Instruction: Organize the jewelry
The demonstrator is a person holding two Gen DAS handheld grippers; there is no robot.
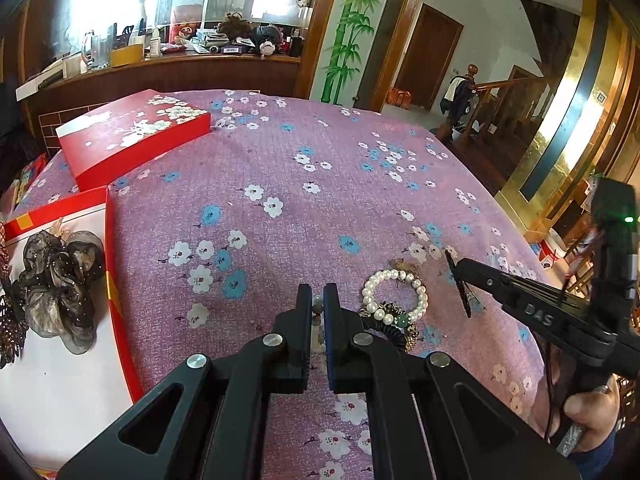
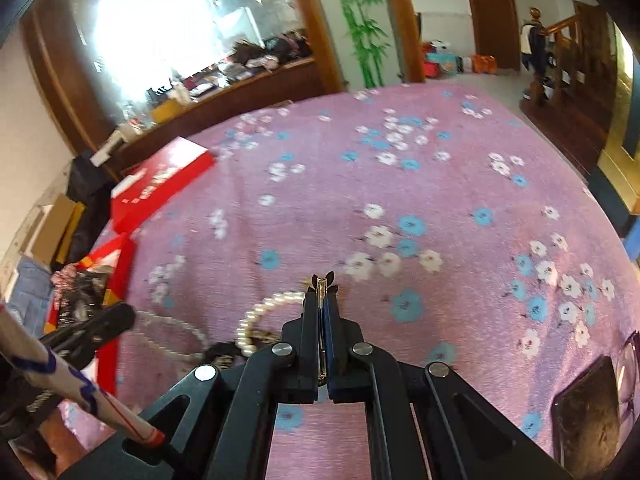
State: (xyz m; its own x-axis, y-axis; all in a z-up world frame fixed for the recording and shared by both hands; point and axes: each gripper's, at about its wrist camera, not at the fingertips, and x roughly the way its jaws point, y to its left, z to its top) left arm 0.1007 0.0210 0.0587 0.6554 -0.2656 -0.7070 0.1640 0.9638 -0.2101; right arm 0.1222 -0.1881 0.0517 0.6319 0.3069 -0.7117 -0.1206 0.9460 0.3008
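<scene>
The left claw (image 1: 318, 300) is pinching a bead strand (image 1: 319, 307) between its closed jaws, low over the purple flowered cloth (image 1: 280, 168) covering the bench. Just toward three o'clock of it, a pearl bracelet (image 1: 394, 294) is lying on a small heap of dark and gold jewelry (image 1: 400, 330). Farther toward three o'clock, the right claw (image 1: 460, 284) is reaching in, gripping a dark flat hair clip (image 1: 462, 290) edge-on. In the right wrist view the right claw (image 2: 321, 300) is clamping that clip (image 2: 321, 282), its metal bar and dark petal tips sticking out past the jaws, above the cloth. Toward nine o'clock an open red box (image 1: 114, 280) is holding a dark gauze hair bun (image 1: 60, 280). At eleven o'clock a closed red floral box (image 1: 132, 136) is sitting on the cloth.
</scene>
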